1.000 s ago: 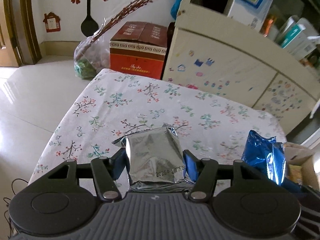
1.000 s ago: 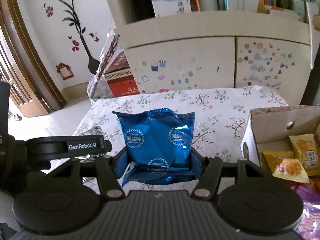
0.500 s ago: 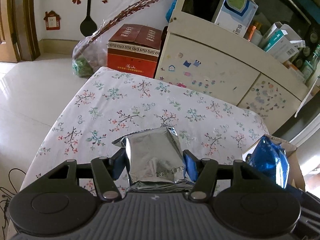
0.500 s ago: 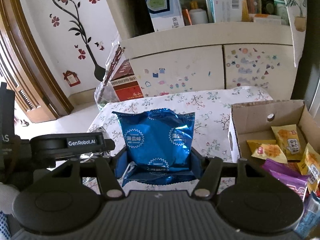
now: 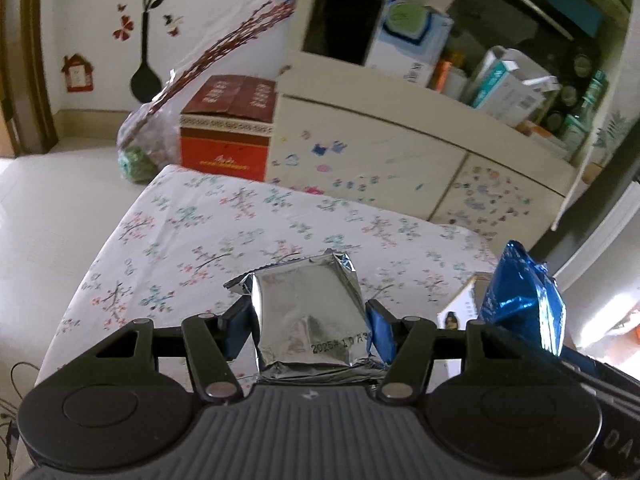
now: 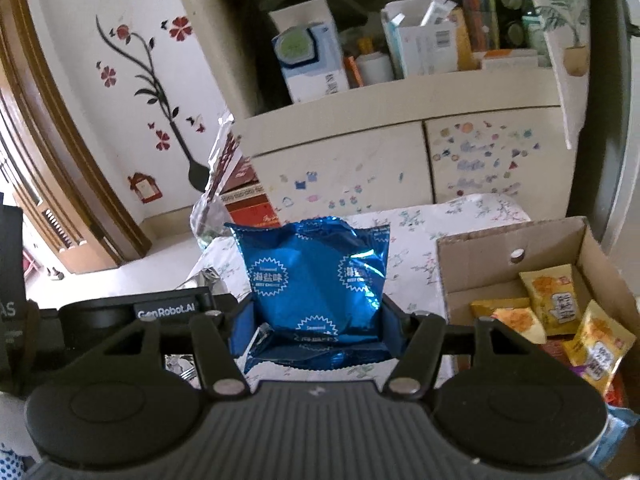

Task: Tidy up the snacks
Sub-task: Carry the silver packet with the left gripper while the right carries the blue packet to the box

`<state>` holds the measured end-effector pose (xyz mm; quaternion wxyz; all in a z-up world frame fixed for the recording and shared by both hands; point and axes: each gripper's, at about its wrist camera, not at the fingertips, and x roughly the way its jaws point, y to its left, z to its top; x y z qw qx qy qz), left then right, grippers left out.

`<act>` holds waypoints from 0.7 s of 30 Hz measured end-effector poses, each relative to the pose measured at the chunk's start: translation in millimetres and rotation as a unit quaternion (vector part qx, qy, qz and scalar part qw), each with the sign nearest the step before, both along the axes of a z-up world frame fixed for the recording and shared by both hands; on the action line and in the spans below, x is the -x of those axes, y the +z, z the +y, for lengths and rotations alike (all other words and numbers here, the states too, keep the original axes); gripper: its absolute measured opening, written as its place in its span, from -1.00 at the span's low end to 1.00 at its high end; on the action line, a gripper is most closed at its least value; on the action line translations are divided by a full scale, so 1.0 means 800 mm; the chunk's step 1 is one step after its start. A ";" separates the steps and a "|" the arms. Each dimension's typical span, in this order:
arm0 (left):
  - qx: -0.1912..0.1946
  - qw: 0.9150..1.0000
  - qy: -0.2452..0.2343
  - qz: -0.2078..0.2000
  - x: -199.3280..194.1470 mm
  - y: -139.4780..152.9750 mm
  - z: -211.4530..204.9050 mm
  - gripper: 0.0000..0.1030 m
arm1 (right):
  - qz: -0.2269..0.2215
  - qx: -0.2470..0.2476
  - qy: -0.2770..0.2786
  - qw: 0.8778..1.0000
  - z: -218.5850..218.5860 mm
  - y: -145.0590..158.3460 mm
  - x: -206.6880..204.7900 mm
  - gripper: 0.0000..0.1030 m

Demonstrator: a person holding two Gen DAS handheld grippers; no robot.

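My left gripper (image 5: 307, 330) is clenched on a silver packet (image 5: 308, 312), its blue pads (image 5: 236, 328) pressing both sides of the foil. The packet stands upright between the fingers, a printed date code facing me, and it hangs above the near part of the table (image 5: 224, 232) with the flowered cloth.

My right gripper (image 6: 316, 330) is grasping a blue packet (image 6: 316, 276), held upright with its white starburst marks toward the camera. Its crimped lower edge folds forward between the pads. From the left wrist view that same blue packet (image 5: 524, 304) shows at the right, raised above the table's right end, just beside the corner of the cardboard box (image 5: 460, 308).

The cardboard box (image 6: 520, 240) sits at the right end of the table, its open top toward me and a round hole in its far wall. Inside it lie several yellow packets (image 6: 552, 300), with other wrappers in purple and pale blue at the box's near edge, too cropped to make out.

Beyond the table's far side stands a cream cabinet (image 6: 400, 168) with stickers on its doors and cartons on its shelf. To the left of the cabinet, on the floor, is a red box (image 5: 228, 136) with a clear bag of twigs (image 5: 148, 140) leaning against it.
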<state>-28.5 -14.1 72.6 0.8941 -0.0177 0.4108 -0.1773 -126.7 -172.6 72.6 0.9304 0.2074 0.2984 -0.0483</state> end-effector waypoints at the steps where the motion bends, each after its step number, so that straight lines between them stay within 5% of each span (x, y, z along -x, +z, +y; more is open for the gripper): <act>1: 0.001 1.000 -0.004 -0.003 0.002 0.002 -0.004 0.27 | -0.001 -0.002 -0.005 1.000 -0.005 0.001 0.002 0.21; 21: 0.027 0.995 -0.093 -0.034 0.032 0.010 -0.081 0.27 | -0.026 -0.025 -0.085 0.996 -0.085 0.020 0.041 0.21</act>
